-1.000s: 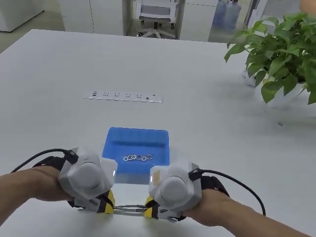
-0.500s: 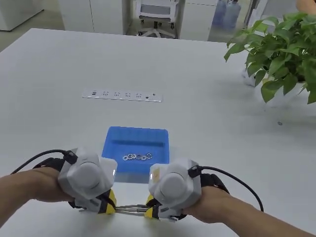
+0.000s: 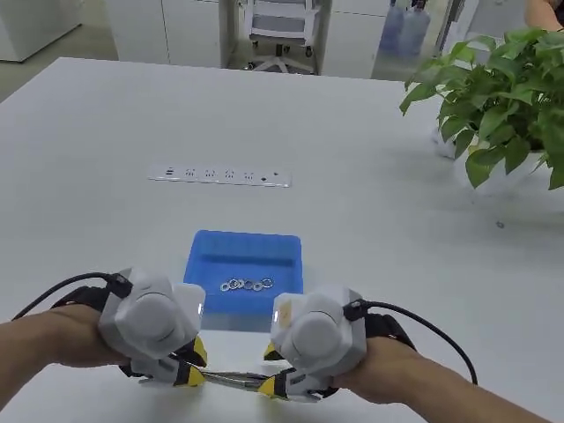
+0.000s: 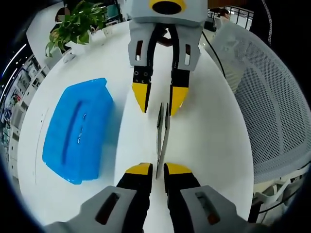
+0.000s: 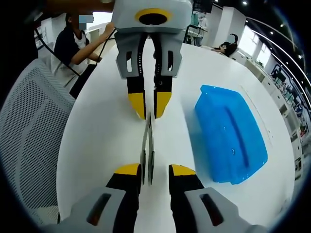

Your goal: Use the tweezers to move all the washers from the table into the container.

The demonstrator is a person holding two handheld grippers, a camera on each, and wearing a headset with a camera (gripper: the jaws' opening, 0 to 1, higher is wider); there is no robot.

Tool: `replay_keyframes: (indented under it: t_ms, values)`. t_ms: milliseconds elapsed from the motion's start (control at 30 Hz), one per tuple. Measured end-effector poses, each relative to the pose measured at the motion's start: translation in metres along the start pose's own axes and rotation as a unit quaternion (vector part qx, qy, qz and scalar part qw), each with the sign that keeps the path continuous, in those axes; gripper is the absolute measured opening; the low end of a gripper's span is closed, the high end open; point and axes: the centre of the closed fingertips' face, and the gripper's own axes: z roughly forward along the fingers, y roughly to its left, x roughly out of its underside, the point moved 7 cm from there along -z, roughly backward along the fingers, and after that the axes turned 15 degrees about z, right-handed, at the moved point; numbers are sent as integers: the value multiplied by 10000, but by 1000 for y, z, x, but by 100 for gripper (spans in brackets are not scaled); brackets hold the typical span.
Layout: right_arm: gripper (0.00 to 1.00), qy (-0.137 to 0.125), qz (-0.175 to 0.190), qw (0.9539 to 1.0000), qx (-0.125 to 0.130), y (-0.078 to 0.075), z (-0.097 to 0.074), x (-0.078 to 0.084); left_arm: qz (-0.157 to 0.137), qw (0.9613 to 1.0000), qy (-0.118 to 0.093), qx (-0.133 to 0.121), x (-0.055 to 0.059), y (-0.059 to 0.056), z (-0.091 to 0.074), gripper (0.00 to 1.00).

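Observation:
Metal tweezers (image 3: 233,379) lie on the white table between my two grippers, which face each other near the front edge. My left gripper (image 4: 158,170) is shut on the tweezers' (image 4: 162,131) joined end. My right gripper (image 5: 148,170) stands open, and the two arms of the tweezers (image 5: 147,145) lie between its fingers. In the head view the left gripper (image 3: 192,363) is on the left and the right gripper (image 3: 270,370) is on the right. Just beyond them sits a blue container (image 3: 242,256) with several washers (image 3: 247,284) in a row inside it.
A white power strip (image 3: 220,174) lies further back on the table. A potted plant (image 3: 507,97) stands at the far right. A mesh chair (image 4: 252,97) is just off the table's near edge. A person (image 5: 80,43) sits behind it.
The head camera has shifted slightly. Both grippers sit a little lower in the picture, still facing each other along the tweezers. The right gripper's jaws look somewhat wider apart.

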Motion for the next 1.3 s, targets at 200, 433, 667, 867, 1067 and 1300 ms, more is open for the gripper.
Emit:
replay_keyframes:
  t_ms: [200,433,667,867,1067,1300]
  values:
    - [32,-203,161,9994,236,-9,-18,-2,-108,9999,-72,-90,1,-1,-9,17]
    - [46,-477,549,9958,551,-20,-40,4,-577,9965,-455,-405,-2,-1,-28,25]
    - [61,-736,887,9903,776,-28,-64,16,-941,9893,-831,-740,-2,-4,-51,38]
    - [70,-1029,1182,9833,921,-32,-83,25,-1240,9792,-1158,-1115,-1,-7,-66,51]
    - [83,-1368,1397,9760,960,-30,-97,33,-1463,9658,-1509,-1518,-3,-7,-82,64]
    - [97,-1733,1623,9662,1006,-29,-108,36,-1577,9530,-1824,-1835,-10,-2,-96,77]
